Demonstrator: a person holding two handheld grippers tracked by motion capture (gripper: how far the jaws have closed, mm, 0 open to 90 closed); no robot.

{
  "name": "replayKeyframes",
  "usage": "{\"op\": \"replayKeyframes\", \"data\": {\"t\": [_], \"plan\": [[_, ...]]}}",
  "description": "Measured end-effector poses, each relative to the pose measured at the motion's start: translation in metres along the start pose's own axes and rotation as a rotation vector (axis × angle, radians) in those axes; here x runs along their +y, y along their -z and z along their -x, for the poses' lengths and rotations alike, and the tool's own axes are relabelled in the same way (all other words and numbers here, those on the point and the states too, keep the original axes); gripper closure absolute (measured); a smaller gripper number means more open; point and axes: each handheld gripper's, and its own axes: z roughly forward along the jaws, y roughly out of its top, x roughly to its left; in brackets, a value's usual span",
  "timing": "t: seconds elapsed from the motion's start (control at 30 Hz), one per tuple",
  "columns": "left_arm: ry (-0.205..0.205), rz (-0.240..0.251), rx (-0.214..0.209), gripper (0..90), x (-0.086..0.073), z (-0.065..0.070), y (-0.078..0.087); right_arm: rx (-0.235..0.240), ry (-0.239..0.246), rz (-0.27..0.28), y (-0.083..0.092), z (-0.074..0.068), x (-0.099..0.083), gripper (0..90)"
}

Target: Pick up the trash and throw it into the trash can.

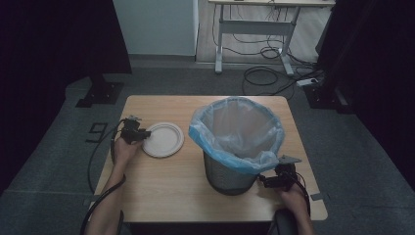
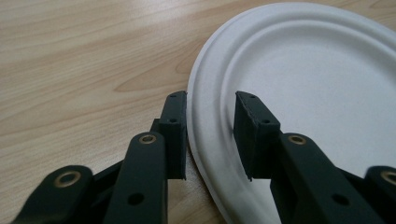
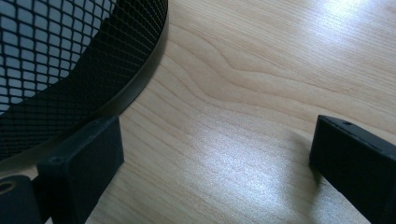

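— High view first: we hold the left gripper [image 1: 138, 133] at the left rim of the round white paper plate [image 1: 164, 139], which lies flat on the pale wooden table [image 1: 161, 181] just left of the black mesh bin [image 1: 230, 174] lined with a blue plastic bag [image 1: 237, 129].
— Left gripper view agrees; our jaws stand narrow astride the plate's rim, one outside on the wood, one over the plate; a gap shows on both sides, so we grip nothing.
— And our right gripper [image 1: 275, 180]?
— It rests low at the bin's right foot; in the right gripper view its jaws gape wide, one just beside the bin's base band, bare wood between them.
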Motion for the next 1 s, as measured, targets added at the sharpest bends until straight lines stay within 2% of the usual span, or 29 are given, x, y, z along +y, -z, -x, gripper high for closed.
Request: {"op": "replayKeyframes", "data": {"t": [0.2, 0.37, 0.6, 0.63, 0.67, 0.7, 0.77, 0.87, 0.93, 1.0], "plan": [[-0.011, 0.026, -0.024, 71.0, 0.012, 0.007, 0.015, -0.002, -0.001, -0.001, 0.0, 0.0, 0.0, 2.3], [-0.021, 0.049, -0.053, 73.8, 0.025, 0.013, 0.033, -0.003, -0.001, -0.001, 0.0, -0.001, 0.0, 2.1], [-0.042, 0.061, -0.069, 75.7, 0.034, 0.016, 0.051, -0.003, 0.001, -0.002, 0.0, -0.001, 0.0, 1.8], [-0.035, 0.079, -0.088, 76.0, 0.037, 0.016, 0.058, -0.003, 0.001, -0.002, 0.0, -0.001, 0.0, 1.8], [-0.035, 0.079, -0.088, 78.9, 0.037, 0.016, 0.058, -0.003, 0.001, -0.002, 0.0, -0.001, 0.0, 1.8], [-0.035, 0.093, -0.097, 78.7, 0.041, 0.016, 0.066, -0.003, 0.001, -0.002, 0.0, -0.001, 0.0, 1.8], [-0.057, 0.09, -0.084, 78.9, 0.044, 0.018, 0.073, -0.003, 0.001, -0.002, 0.0, -0.001, 0.0, 1.8], [-0.066, 0.097, -0.089, 79.6, 0.048, 0.021, 0.079, -0.003, 0.001, -0.002, 0.0, -0.001, 0.0, 1.8], [-0.068, 0.109, -0.1, 81.9, 0.051, 0.023, 0.085, -0.003, 0.001, -0.002, 0.0, -0.001, 0.0, 1.8], [-0.052, 0.14, -0.141, 84.2, 0.056, 0.026, 0.095, -0.003, 0.001, -0.002, 0.0, -0.001, 0.0, 1.8]]}}
